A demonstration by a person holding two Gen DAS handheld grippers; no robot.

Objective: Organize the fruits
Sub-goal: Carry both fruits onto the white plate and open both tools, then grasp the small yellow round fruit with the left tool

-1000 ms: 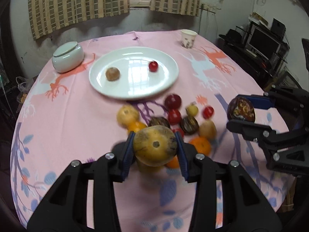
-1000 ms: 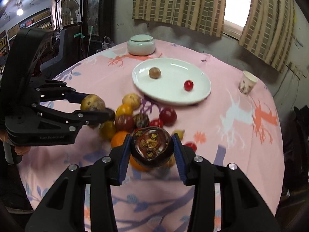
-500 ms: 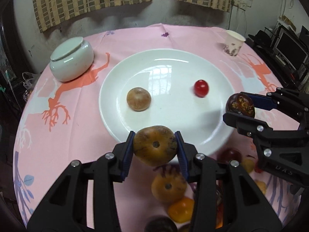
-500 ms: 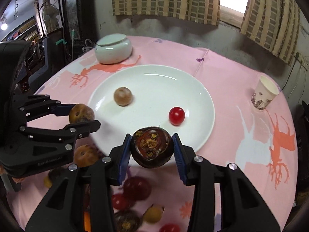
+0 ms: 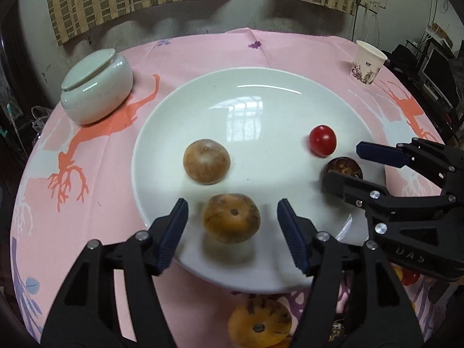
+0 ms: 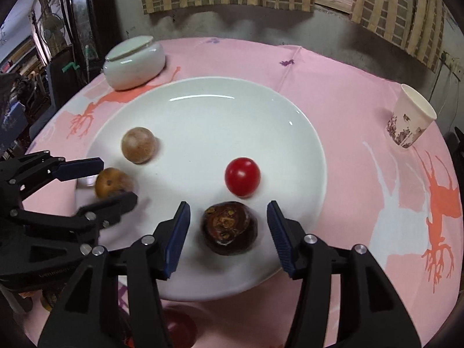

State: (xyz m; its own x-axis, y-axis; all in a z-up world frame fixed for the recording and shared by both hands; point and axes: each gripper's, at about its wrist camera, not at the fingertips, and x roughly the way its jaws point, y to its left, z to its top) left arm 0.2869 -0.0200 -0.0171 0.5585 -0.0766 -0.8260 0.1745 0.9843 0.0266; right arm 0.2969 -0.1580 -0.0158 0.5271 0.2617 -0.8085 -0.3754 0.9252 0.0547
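Fruits are being gathered on a white plate point(image 5: 162, 133). Left claw point(image 5: 229, 217) has just been opening around a tan fruit point(image 5: 231, 221), right claw point(image 6: 229, 227) around a dark fruit point(image 6: 230, 227); both fruits rest released on the plate, pads clear, so they stay put.

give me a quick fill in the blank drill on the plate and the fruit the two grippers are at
1. The number of fruits lying on the white plate is ____.
2. The dark brown fruit lies between the open jaws of the ____ gripper.
3. The left gripper stands open around a fruit whose colour is ____.
4. The small round fruit just beyond the dark brown fruit is ____ in colour.

Missing words: four; right; tan (yellow-brown); red
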